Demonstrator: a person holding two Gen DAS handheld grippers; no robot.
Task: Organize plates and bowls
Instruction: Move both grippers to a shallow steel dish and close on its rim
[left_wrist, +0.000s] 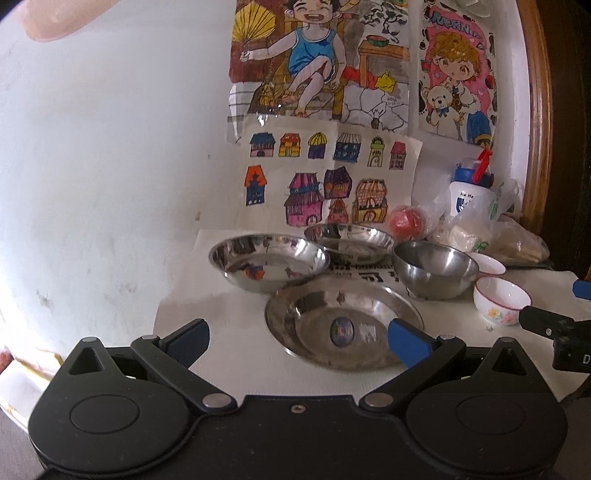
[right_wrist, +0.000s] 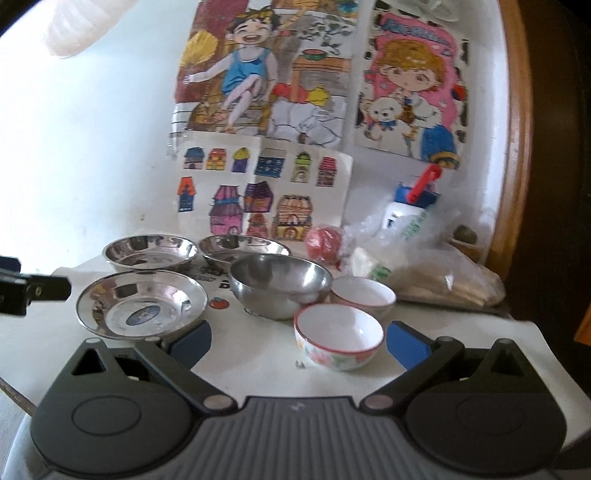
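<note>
Scene: white-covered table against a white wall hung with coloured children's drawings; all the dishes sit spread out in the middle of the table, none stacked.

Left gripper: black claw with blue pads, spread wide and empty, hovering low at the near edge of the closest shallow stainless-steel plate with a blue sticker in its centre.

Right gripper: also spread wide and empty, its fingers either side of the nearest small white ceramic bowl with a red rim and flower pattern, not touching it.

Step in hand: judged to be the approach for a first pick, nothing gathered yet.

Doing it well: the steel plate is thin and slick, so the left claw should probably take its rim squarely and lift level. The ceramic bowl likely wants a pinch across its wall, one finger inside, with gentle pressure. Stacking like with like looks sensible: plates into plates, small bowls together.

Steel plates: three; the stickered one in front, a second shallow steel plate behind left, a third behind right.

Steel bowls: one, a deep round stainless-steel bowl, just beside the ceramic ones.

Ceramic bowls: two; the second matching white bowl sits just behind the first.

Clutter: red round object, white bottle with blue cap and clear plastic bags at the back right.
</note>
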